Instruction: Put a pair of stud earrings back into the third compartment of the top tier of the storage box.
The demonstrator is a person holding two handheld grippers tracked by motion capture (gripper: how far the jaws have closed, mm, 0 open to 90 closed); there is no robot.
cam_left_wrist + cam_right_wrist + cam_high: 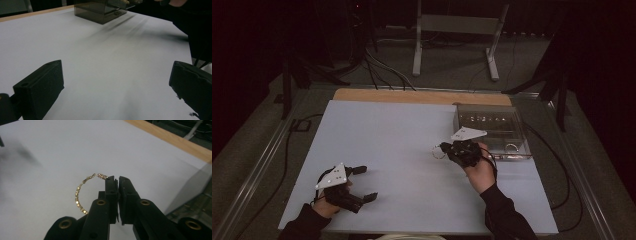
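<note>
The right gripper [118,180] has its fingers clamped on a gold bracelet [80,195], lifting it clear of the table [402,150], while the left gripper [362,182] rests, fingers apart.

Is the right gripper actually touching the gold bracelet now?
Touching. In the right gripper view, the right gripper has its jaws shut on the gold bracelet, which hangs beside them.

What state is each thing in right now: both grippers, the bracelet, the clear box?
Right gripper: shut on the gold bracelet.
Gold bracelet: hanging as a loop from the jaws, above the white table.
Left gripper: open, nothing between the jaws.
Clear box: open-topped, small items inside.
</note>
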